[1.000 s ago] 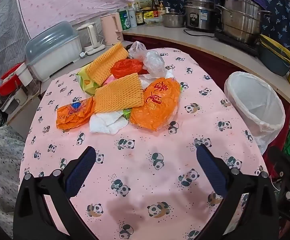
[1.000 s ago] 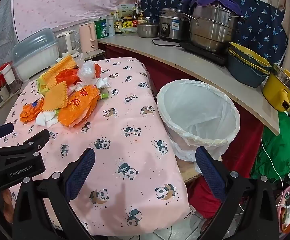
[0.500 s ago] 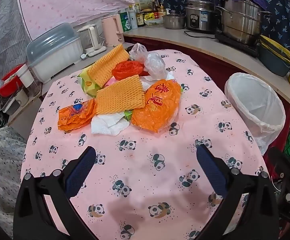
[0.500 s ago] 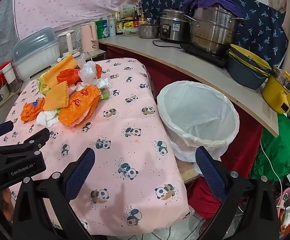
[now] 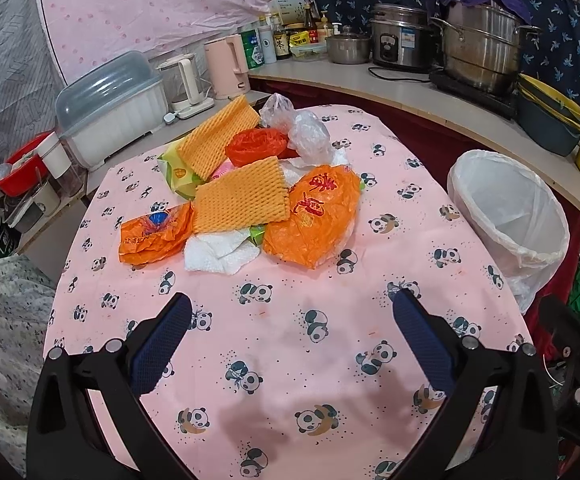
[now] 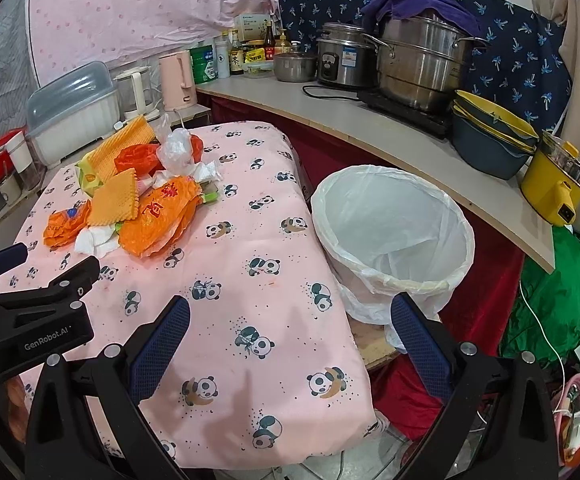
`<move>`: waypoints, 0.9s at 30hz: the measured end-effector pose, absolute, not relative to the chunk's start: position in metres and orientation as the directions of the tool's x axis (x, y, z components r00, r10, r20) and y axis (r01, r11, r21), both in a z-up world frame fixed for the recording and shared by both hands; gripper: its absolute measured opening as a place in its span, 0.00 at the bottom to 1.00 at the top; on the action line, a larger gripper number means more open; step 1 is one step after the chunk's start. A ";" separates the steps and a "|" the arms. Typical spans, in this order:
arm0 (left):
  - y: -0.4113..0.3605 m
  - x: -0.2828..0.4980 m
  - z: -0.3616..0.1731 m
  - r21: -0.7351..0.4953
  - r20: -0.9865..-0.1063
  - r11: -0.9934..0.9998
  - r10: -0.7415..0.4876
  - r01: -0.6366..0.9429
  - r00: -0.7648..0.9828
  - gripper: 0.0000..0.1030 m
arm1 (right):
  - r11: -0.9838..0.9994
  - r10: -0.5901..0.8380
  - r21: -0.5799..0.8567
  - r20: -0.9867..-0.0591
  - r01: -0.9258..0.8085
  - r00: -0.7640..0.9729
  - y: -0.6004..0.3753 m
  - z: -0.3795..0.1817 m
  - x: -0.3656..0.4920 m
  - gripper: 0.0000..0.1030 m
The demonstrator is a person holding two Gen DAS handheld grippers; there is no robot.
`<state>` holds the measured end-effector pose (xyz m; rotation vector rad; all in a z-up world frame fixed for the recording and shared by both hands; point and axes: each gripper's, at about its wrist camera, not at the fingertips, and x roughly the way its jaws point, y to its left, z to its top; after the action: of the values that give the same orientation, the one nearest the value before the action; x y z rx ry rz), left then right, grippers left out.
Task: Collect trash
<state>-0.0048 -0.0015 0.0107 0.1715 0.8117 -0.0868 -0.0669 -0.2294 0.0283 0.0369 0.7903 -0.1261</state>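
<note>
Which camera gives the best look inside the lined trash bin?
The right wrist view: the lined trash bin sits near centre, its whole rim and white liner interior visible, apparently empty. The left wrist view shows the bin at the right edge, more side-on and distorted.

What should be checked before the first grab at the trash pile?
1. Left tongs open and holding nothing: ok.
2. Right tongs open and holding nothing: ok.
3. Trash pile in front of the left tongs, unobstructed: ok.
4. Lined bin open, beside the table: ok.
5. Bin has room: ok, only the liner shows inside.
6. Nearest piece, the white tissue, lies free of the pile: not ok, its far edge is tucked under the foam net.
</note>
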 end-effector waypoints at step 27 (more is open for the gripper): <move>-0.006 -0.009 0.008 0.121 -0.725 0.982 -0.013 0.146 0.688 0.93 | 0.991 -0.100 -0.008 -0.708 0.133 0.699 -0.234 0.029 -0.071 0.94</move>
<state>-0.0087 -0.0056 0.0081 0.1747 0.8076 -0.0892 -0.0706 -0.2337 0.0291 0.0451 0.7866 -0.1299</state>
